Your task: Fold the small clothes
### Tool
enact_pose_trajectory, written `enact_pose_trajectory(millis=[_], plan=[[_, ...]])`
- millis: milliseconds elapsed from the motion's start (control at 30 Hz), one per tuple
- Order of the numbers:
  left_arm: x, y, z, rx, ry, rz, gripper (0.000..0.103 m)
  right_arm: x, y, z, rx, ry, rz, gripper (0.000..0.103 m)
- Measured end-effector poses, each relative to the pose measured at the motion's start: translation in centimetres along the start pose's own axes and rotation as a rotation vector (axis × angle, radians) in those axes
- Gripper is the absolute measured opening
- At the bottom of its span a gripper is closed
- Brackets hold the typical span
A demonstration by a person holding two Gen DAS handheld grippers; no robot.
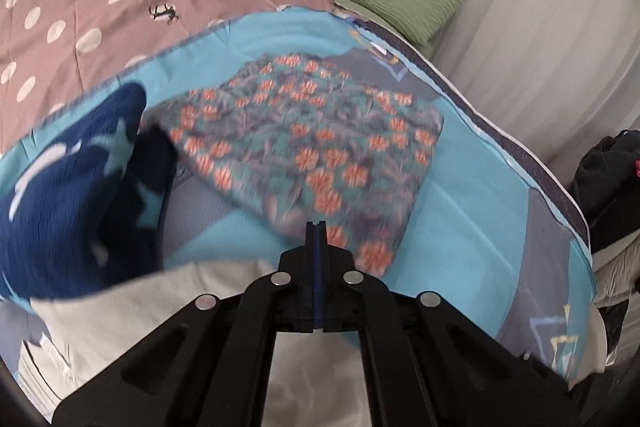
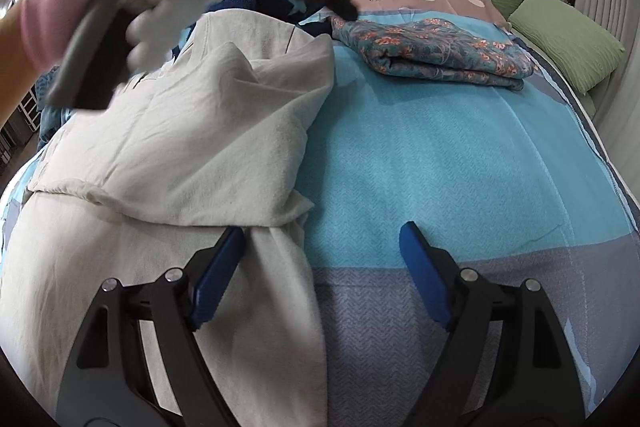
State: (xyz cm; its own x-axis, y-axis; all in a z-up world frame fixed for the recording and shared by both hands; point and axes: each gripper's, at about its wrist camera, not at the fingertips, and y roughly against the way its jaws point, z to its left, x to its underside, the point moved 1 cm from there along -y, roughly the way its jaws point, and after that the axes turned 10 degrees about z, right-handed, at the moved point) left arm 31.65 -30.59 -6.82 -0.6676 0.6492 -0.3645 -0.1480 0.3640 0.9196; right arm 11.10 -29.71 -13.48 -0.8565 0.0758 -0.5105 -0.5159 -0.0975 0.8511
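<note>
On the bed's blue cover (image 2: 440, 155) a folded floral garment (image 2: 436, 55) lies near the green pillows (image 2: 568, 43). The left gripper (image 1: 315, 227) has its fingers pressed together on nothing, poised over that floral piece's near edge. The right gripper (image 2: 322, 251) stands wide apart, one pad (image 2: 218, 275) resting on the rumpled white garment (image 2: 192, 147) (a navy starred cloth (image 1: 76, 187) lies just beyond it), gripping nothing.

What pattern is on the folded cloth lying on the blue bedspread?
Orange flowers on teal and grey; the folded cloth shows sharpest in the right wrist view.
</note>
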Motion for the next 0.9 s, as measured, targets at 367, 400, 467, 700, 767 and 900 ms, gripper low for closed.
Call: enact_pose_trajectory(millis=[367,400,467,700,767,900], plan=[[3.6,-0.6,2.5,-0.059,-0.021,0.137,0.044,-0.2,-0.2,-0.1,0.005,0.005,0.006,0.083],[3.7,-1.2,2.7,-0.042,-0.019,0.135,0.031,-0.2,-0.2,-0.1,0.006,0.005,0.006,0.083],[3.2,-1.8,2.6,0.011,-0.025,0.108,0.001,-0.2,-0.2,-0.1,0.006,0.005,0.006,0.083],[-1.0,-0.6,1.0,-0.068,-0.039,-0.039,0.0,-0.2,-0.2,-0.2,-0.004,0.0,0.004,0.083],[-0.9,0.0,1.0,-0.078,-0.034,-0.06,0.0,-0.2,-0.2,-0.2,-0.007,-0.002,0.003,0.083],[1.5,2.8,1.9,-0.119,-0.011,-0.094,0.018,-0.2,-0.2,-0.2,-0.011,-0.003,0.001,0.083]])
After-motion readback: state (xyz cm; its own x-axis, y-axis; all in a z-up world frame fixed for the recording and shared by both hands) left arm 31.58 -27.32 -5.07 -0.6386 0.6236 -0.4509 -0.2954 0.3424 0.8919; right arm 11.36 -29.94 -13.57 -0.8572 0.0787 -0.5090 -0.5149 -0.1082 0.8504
